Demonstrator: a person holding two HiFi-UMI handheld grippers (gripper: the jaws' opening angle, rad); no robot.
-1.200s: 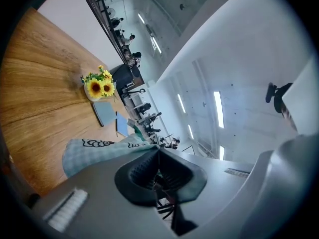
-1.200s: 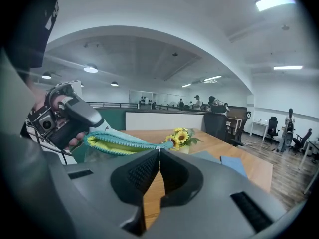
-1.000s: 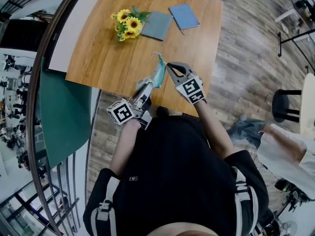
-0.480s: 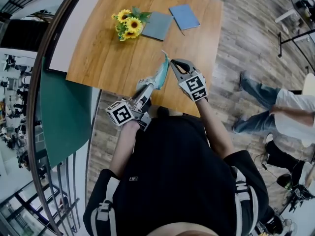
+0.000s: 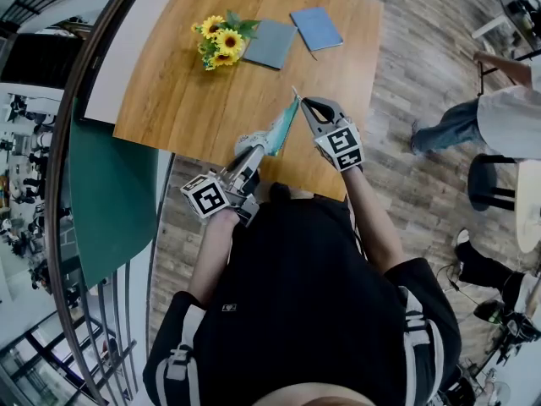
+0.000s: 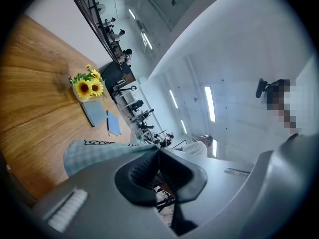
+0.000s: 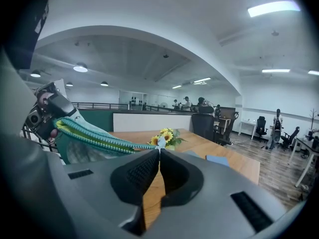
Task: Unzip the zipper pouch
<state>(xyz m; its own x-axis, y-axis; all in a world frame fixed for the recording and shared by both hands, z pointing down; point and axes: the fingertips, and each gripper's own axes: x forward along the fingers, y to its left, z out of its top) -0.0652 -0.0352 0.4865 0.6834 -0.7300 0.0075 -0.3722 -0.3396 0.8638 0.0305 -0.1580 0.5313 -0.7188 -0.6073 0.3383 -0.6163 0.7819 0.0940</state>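
over the near edge of the table (image 5: 190, 100), we clamp the left gripper (image 5: 252, 150) tight on one end of the zipper pouch (image 5: 280, 128) to hold it taut, while the right gripper (image 5: 302, 101) pinches the zipper pull (image 7: 160, 142) at the other end to draw it open.

Soft, matt checked cloth on the zipper pouch (image 5: 279, 128). Smooth, satin grained wood on the table (image 5: 186, 91). Matt grey plastic with ribbed black pads (image 7: 137, 176) on the left gripper (image 6: 158, 151) and right gripper (image 7: 159, 152).
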